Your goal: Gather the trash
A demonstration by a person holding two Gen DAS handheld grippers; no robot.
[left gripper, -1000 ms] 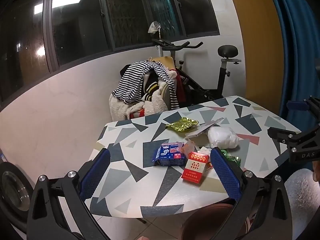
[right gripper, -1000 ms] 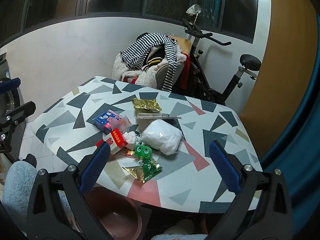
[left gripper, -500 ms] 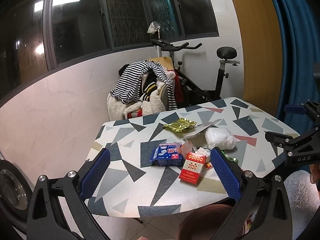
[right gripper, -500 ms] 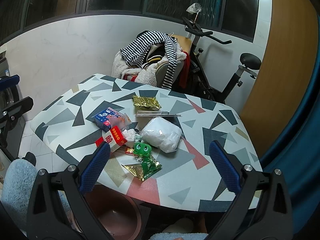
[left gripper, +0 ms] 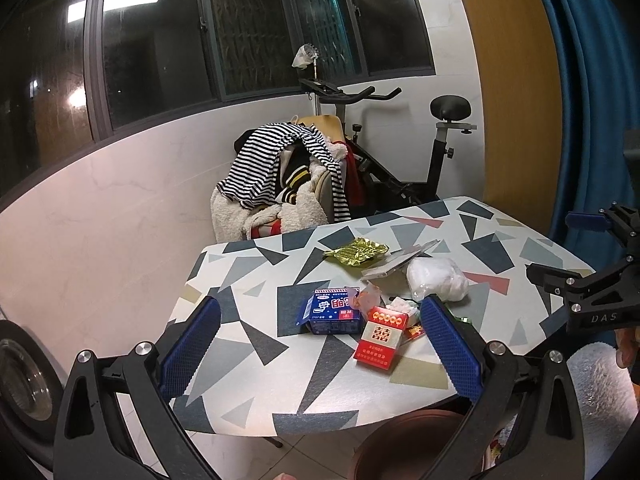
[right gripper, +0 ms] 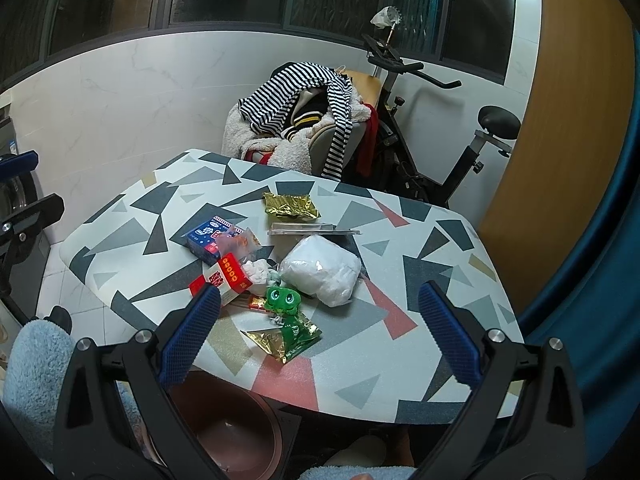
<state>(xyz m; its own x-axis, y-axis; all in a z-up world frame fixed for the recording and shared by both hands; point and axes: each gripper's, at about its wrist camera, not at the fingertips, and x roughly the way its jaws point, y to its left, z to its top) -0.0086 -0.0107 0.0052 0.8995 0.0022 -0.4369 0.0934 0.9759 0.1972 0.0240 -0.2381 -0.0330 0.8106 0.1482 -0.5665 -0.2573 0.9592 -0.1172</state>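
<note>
Black tools, blue pads

Each tool (left tool (left gripper: 320, 344), right tool (right gripper: 318, 334)) had black angular frames, silver screws and blue textured pads (right gripper: 190, 338); "DAS" lettering marked one frame, beside fluffy pale-blue sleeves (right gripper: 34, 372).

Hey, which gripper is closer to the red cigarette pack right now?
Left. The left gripper frames the red cigarette pack, just short of it. The right gripper hangs further right, over the green wrapper.

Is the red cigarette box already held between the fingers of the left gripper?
No, the red cigarette box lies on the table, and the left gripper is open with nothing between its fingers.
</note>
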